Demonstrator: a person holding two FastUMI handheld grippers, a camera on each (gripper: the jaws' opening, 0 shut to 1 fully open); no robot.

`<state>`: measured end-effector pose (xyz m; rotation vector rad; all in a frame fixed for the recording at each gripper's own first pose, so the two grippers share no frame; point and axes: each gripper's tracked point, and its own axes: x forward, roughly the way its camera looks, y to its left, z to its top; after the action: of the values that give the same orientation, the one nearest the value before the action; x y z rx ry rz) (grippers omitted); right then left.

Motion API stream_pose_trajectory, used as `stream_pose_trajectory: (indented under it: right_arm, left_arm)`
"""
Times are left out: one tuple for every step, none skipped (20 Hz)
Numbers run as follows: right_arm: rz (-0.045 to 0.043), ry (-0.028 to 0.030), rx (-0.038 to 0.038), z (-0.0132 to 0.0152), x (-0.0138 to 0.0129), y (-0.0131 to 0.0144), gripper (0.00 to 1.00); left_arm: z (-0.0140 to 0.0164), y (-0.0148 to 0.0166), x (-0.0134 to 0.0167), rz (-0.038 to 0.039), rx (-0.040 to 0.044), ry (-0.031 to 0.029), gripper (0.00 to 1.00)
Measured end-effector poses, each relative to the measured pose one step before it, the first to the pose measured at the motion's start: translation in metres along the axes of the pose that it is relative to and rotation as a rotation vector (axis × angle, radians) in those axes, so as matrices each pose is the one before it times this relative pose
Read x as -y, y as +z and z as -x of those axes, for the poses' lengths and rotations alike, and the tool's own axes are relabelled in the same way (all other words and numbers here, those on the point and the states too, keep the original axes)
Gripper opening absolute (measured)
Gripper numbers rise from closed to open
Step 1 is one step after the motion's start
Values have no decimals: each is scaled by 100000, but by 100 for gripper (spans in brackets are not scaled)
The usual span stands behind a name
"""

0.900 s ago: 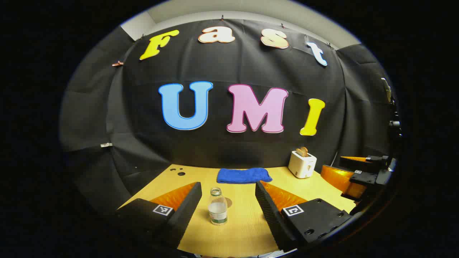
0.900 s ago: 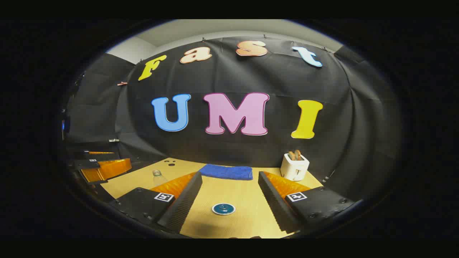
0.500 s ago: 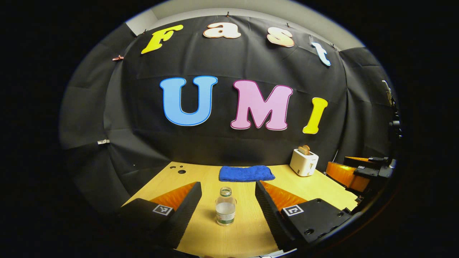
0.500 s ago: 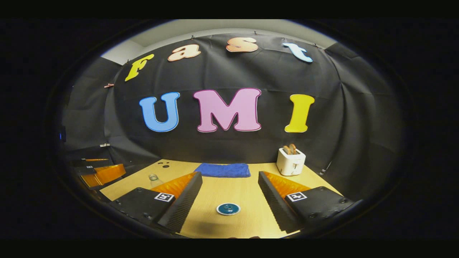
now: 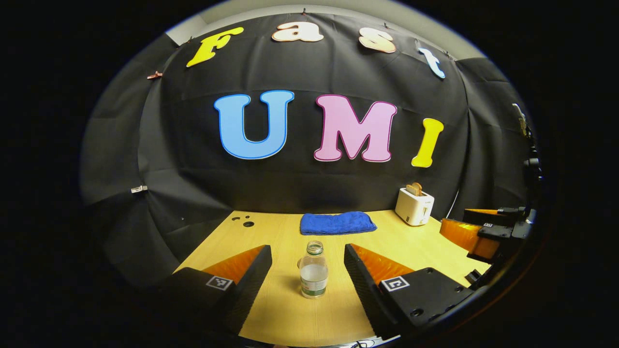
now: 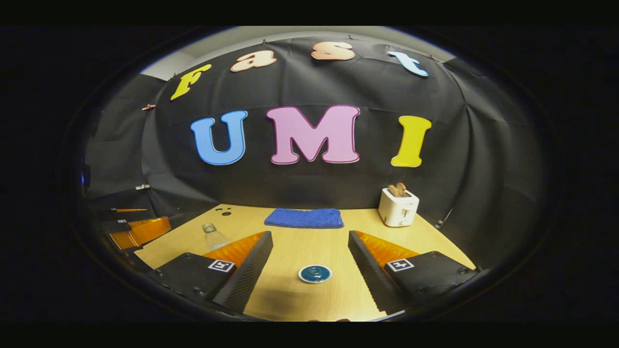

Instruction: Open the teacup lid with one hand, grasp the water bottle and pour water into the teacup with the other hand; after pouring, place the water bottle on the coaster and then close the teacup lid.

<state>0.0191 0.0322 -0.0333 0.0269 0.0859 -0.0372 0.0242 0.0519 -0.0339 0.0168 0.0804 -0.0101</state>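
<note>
The left gripper point(image 5: 308, 270) is held above the wooden table point(image 5: 271, 232) with its two fingers spread wide and nothing pressed between them. A clear water bottle point(image 5: 314, 270) is seen standing upright on the table in the gap between those fingers, touched by neither; it carries no cap, is partly filled, and has a label band around its lower part. In the right gripper view the same bottle point(image 6: 213, 236) is seen to the left, partly hidden behind the near finger of the right gripper point(image 6: 310, 270). The right gripper is likewise parted wide and empty, poised above the table point(image 6: 338, 232). Between its fingers, and apart from both, a round dark teal teacup lid point(image 6: 315, 273) with a pale rim and a small central knob is seen from above; the cup body under it cannot be made out. A folded blue cloth point(image 5: 337, 223) is laid at the far edge of the table against the black backdrop, and is also noted in the right gripper view point(image 6: 304, 218). A white toaster point(image 5: 414, 207) with slices of bread standing in its slots is placed at the far right corner of the table, to the right of the cloth and apart from it point(image 6: 398, 207). A few small dark holes point(image 5: 245, 222) are marked in the tabletop near the far left corner. The other gripper is seen at the right edge of the left gripper view, and at the left edge of the right gripper view.
</note>
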Motion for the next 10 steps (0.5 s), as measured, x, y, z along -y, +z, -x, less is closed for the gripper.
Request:
stream_pose_trajectory:
  right_arm:
    - [456,408,-68,-371,-116,-241,98]
    - [387,305,-549,-463,-69,-496,98]
    - [424,352,-940,-475,-71,-690,98]
    - [621,784,-1399,-539,-144,-751,98]
    - [534,425,-711,-517,-105,-628,98]
    - [796,148,220,-482,64,-459,98]
    - [1190,212,229,-513,22,-523,98]
    - [1294,-28,-246,-634,115,-817,98]
    - [673,-255,-951,-606,217,-1123,98]
    - [-14,-305,-1612,-623,168,-1318,98]
  left_arm:
    - [-118,-371,-40,-629,-613,249,95]
    - [-172,-524,-26,-594,-435,238,95]
    - [-282,-739,52,-809,-860,434,95]
    - [-390,-1059,-308,-1124,-2113,2074,95]
    - [-203,-851,-105,-674,-2137,1349,96]
    - [-50,-691,471,-170,-1688,-998,95]
    - [-110,-479,401,-221,-942,-881,95]
    - [-143,-508,4,-399,-489,175,96]
    - [-183,-601,-26,-323,-765,282,96]
    - [-205,-815,42,65,-800,430,96]
